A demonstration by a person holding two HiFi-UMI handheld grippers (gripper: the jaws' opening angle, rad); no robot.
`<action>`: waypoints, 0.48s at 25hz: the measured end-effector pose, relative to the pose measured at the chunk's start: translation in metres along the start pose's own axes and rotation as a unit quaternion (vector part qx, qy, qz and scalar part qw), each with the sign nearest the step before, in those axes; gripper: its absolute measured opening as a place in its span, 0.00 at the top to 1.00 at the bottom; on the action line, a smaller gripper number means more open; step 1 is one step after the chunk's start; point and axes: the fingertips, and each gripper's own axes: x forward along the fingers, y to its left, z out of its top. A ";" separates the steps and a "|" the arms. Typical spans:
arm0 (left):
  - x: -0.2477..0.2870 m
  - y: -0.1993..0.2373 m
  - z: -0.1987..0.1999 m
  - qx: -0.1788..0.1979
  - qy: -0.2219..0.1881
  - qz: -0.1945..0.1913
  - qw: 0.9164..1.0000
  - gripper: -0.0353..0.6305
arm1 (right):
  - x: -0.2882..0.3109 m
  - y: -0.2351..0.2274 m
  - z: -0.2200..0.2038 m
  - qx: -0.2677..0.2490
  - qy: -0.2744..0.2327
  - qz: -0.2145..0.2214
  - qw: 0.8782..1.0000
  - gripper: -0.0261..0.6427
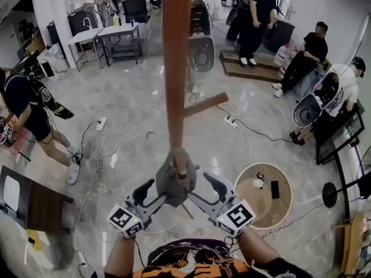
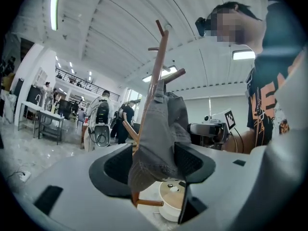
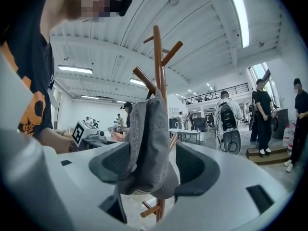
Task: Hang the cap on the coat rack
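A grey cap hangs over a peg of the brown wooden coat rack, close in front of me. My left gripper and right gripper flank it from either side, both open. In the left gripper view the cap droops between the wide jaws of the left gripper, lying against the right pad with a gap on the left. In the right gripper view the cap sits between the spread jaws of the right gripper, resting near the left pad, with the rack's pole behind it.
A round wooden table with a phone stands at the right of the rack. A dark table is at the left. Cables trail over the shiny floor. A person walks at left; others sit and stand at back right.
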 end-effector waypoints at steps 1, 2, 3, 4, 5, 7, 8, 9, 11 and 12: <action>-0.003 -0.003 0.001 0.007 0.004 0.003 1.000 0.53 | -0.003 0.002 0.003 0.000 -0.002 0.001 1.000 0.49; -0.007 -0.006 0.003 0.019 0.008 0.006 1.000 0.53 | -0.006 0.004 0.006 0.001 -0.007 0.004 1.000 0.50; -0.011 -0.010 0.005 0.035 0.010 0.009 0.999 0.54 | -0.009 0.008 0.010 0.005 -0.013 0.008 1.000 0.51; -0.015 -0.014 0.010 0.052 0.009 0.012 0.999 0.56 | -0.012 0.012 0.015 0.009 -0.022 0.012 1.000 0.52; -0.019 -0.019 0.015 0.067 0.004 0.013 0.998 0.57 | -0.014 0.015 0.020 0.011 -0.030 0.014 0.999 0.52; -0.023 -0.029 0.029 0.079 -0.011 0.005 0.997 0.58 | -0.019 0.019 0.027 0.005 -0.034 0.016 0.999 0.53; -0.023 -0.034 0.037 0.077 -0.018 -0.003 0.997 0.59 | -0.021 0.020 0.030 0.000 -0.036 0.016 0.999 0.53; -0.022 -0.040 0.043 0.071 -0.023 -0.012 0.997 0.60 | -0.023 0.022 0.033 -0.004 -0.037 0.016 0.999 0.53; -0.021 -0.053 0.050 0.058 -0.025 -0.029 0.998 0.60 | -0.025 0.026 0.038 -0.009 -0.039 0.017 0.999 0.53; -0.021 -0.060 0.051 0.053 -0.027 -0.037 0.998 0.61 | -0.027 0.028 0.040 -0.011 -0.041 0.018 0.999 0.54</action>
